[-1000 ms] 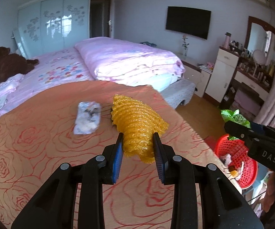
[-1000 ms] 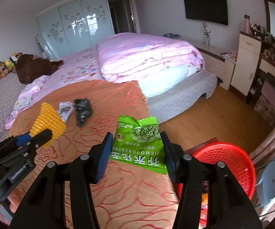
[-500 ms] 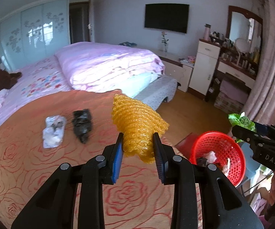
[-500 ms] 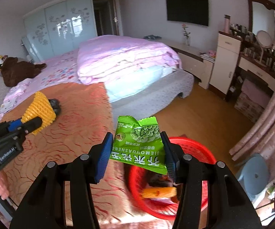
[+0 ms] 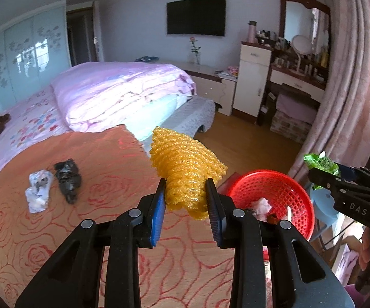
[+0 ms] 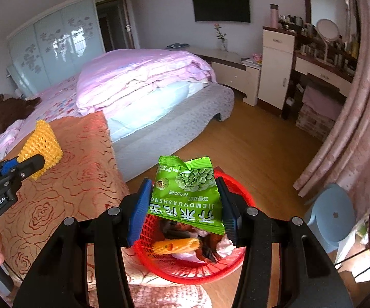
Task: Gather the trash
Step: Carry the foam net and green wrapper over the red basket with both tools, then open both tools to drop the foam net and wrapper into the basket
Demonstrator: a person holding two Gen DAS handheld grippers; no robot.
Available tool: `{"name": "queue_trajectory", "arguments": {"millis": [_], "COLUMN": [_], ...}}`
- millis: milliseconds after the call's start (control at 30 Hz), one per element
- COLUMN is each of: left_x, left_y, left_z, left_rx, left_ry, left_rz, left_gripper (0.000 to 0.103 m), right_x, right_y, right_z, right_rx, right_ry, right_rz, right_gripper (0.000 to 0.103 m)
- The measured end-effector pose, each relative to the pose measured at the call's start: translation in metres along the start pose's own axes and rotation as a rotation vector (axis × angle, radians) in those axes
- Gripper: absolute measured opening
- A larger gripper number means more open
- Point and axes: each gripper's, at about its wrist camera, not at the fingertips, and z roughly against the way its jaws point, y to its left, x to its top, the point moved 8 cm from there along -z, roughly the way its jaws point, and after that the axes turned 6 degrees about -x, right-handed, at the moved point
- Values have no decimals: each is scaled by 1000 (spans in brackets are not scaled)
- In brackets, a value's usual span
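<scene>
My left gripper (image 5: 186, 200) is shut on a yellow foam net sleeve (image 5: 185, 169), held above the orange rose-patterned cloth (image 5: 107, 205) near its right edge. The red mesh basket (image 5: 282, 192) sits just to its right with wrappers inside. My right gripper (image 6: 183, 205) is shut on a green pea snack bag (image 6: 187, 192), held directly over the red basket (image 6: 192, 269). In the right wrist view the left gripper (image 6: 28, 164) shows at far left with the yellow net (image 6: 42, 143). A crumpled white wrapper (image 5: 38, 190) and a black crumpled piece (image 5: 68, 179) lie on the cloth.
A bed with a pink folded quilt (image 5: 123, 89) lies behind the cloth. Wooden floor (image 6: 249, 143) runs to a dresser (image 6: 277, 66) and pink curtain (image 6: 359, 128). A blue stool (image 6: 331, 215) stands right of the basket. A hand (image 5: 369, 246) holds the right gripper.
Both grippers have swung right, away from the cloth's middle. The snack bag went from above the cloth to above the basket. The yellow net neared the cloth's right edge. Both grips are unchanged.
</scene>
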Motion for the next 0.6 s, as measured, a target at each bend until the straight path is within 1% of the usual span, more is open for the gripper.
{"name": "queue_trajectory", "arguments": {"millis": [100,267,467,600], "left_x": [-1,-3,-10,-20], "left_y": [-8,-25,-50,-63], "left_z": [-7,-21,-40,-56], "left_rx": [-12,-38,-80,-120], "left_ry": [13,37,78,132], "left_rz": [-13,-30,-75,-89], "left_gripper": [29,29,29,29], "right_x": [-2,-4,-15,-22], "right_y": [-10,-20,-31,-36], "right_z": [0,-7,-25,-35], "right_rx": [-19,-24,-33,-29], "right_ry": [-7,8,61,95], "right_rz": [-10,-37,-63,-87], "right_gripper": [49,49,49,49]}}
